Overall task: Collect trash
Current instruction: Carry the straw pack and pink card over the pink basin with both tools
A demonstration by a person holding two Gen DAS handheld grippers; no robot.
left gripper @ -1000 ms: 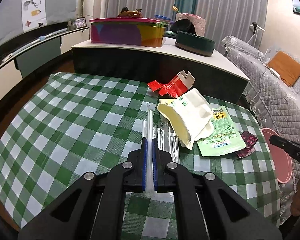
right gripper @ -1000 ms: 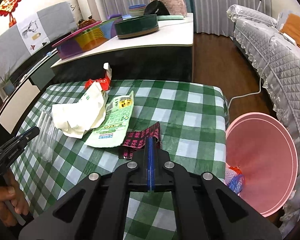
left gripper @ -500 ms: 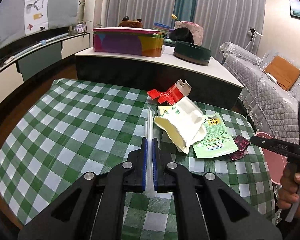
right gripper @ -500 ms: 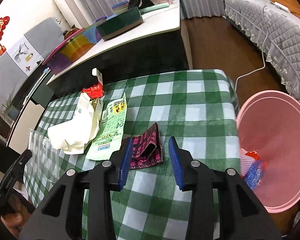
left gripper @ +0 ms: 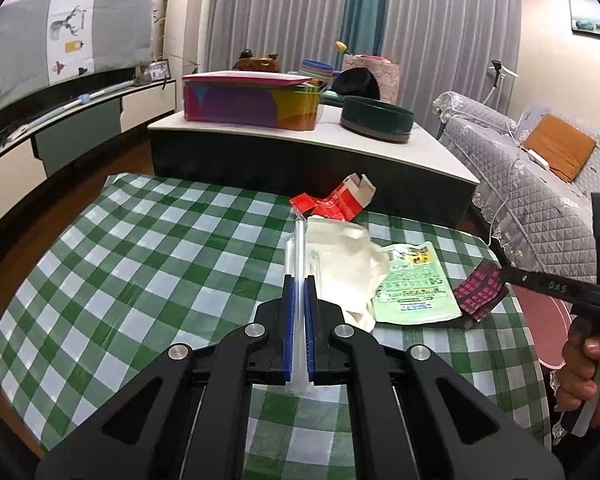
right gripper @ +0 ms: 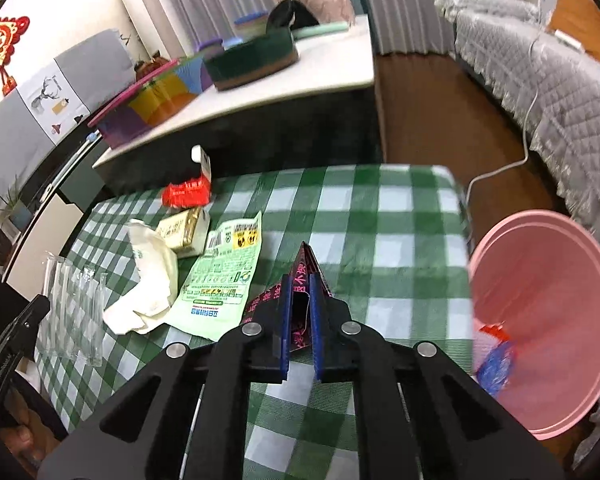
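The dark pink wrapper, near the worktop's right edge, is being closed on by the right tongs. A clear plastic sleeve is kept clamped in the left tongs. Next, a lift towards the pink bin is called for

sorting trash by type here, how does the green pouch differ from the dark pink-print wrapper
The green pouch lies flat on the checked cloth; the wrapper is folded into a tent and tipped up. The pouch lies free, while the wrapper sits between the closing fingers of the right gripper. The pouch is pale green with printed text and looks larger; the wrapper is dark with pink characters. Both are empty flexible packaging.
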